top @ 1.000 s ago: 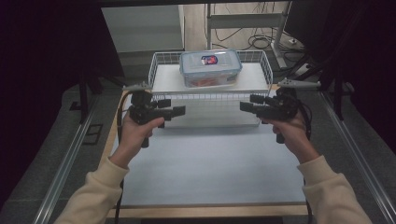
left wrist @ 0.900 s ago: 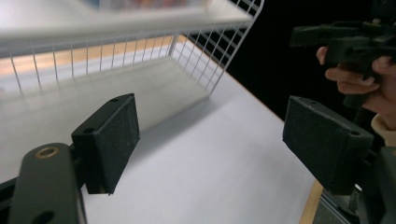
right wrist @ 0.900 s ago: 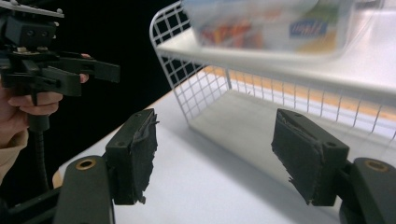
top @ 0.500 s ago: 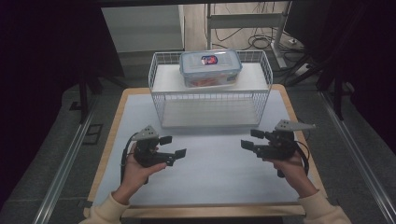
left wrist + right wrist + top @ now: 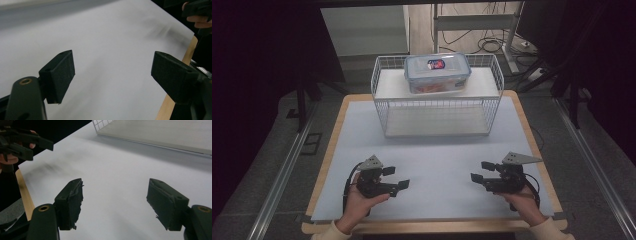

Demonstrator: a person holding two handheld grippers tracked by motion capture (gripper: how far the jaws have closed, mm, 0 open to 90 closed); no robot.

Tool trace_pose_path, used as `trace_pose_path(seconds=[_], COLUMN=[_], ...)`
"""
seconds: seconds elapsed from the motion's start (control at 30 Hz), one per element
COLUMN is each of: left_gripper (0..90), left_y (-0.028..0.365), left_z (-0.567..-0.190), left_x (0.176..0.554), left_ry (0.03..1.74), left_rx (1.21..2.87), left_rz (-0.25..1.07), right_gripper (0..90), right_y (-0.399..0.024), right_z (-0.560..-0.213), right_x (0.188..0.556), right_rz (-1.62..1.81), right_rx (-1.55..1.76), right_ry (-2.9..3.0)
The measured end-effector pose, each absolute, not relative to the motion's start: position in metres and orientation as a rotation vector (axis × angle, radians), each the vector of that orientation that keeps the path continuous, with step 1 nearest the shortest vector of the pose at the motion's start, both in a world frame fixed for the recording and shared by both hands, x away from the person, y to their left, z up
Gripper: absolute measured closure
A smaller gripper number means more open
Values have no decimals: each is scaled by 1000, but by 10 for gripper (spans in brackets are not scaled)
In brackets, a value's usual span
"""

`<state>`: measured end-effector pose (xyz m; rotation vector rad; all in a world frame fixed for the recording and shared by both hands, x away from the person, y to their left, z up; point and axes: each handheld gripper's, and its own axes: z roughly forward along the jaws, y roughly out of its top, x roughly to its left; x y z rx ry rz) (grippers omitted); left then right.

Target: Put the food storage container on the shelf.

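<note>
- White sheet [image 5: 437,145]: lies under the left tongs [image 5: 398,177] and the right tongs [image 5: 480,171], and spreads ahead of both.
- Wooden table [image 5: 526,125]: its bare rim shows just outside the right tongs and just behind both.
- Metal floor rail [image 5: 282,180]: well outside the left tongs, running forward.
- Second floor rail [image 5: 597,175]: well outside the right tongs.
- Small dark frame on the floor [image 5: 312,144]: ahead of the left tongs, off the table.
- Loose cables [image 5: 492,45]: on the floor, far ahead of the right tongs.
- Pale panel [image 5: 362,30]: far ahead of the left tongs.
</note>
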<state>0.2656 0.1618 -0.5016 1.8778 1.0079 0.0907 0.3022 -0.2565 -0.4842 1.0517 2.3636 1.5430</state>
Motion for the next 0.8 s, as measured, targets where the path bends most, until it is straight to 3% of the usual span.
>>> trace_pose_path(seconds=[0.8], left_gripper=[191], left_y=[165], left_z=[-508], left_x=[269], left_ry=[1046], left_rx=[1870], left_rz=[75], right_gripper=[241], right_y=[-260], right_z=[-485], right_x=[302], right_rz=[1551], right_rx=[1069], right_ry=[2352])
